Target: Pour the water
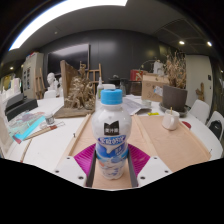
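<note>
A long pale worktable (190, 140) is stretching away from the camera through a dim workshop with dark walls. Wooden models (80, 88) are standing at the table's far end, and cardboard boxes (152, 86) are sitting beyond them. A wooden board (170, 142) is lying on the table ahead of the fingers. A white mug (170, 120) is resting on the table, off to the right of the board. Close up, a plastic water bottle (111, 132) with a blue cap (111, 97) and a white and blue label is standing upright between the two fingers. The gripper (111, 158) is closing partway around it, its magenta pads (86, 159) sitting against the bottle's lower sides and appearing to be pressing on it.
</note>
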